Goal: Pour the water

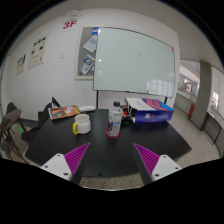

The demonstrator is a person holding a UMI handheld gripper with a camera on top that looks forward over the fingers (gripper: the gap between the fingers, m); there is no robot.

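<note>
You get even, fairly bright indoor light from overhead. The whiteboard (136, 62) far beyond the fingers carries soft pale glare. The dark table (60, 140) ahead of the fingers shows a dull sheen and only faint shadows. Straight lines bow strongly outward to either side of the fingers. Distant detail is soft.

The near part of the dark table (70, 150) lies bare just ahead of the spread fingers (72, 158). Further on, a mug (82, 124) and a bottle (114, 122) stand apart with a gap between them; boxes (152, 110) crowd the far side beyond.
</note>
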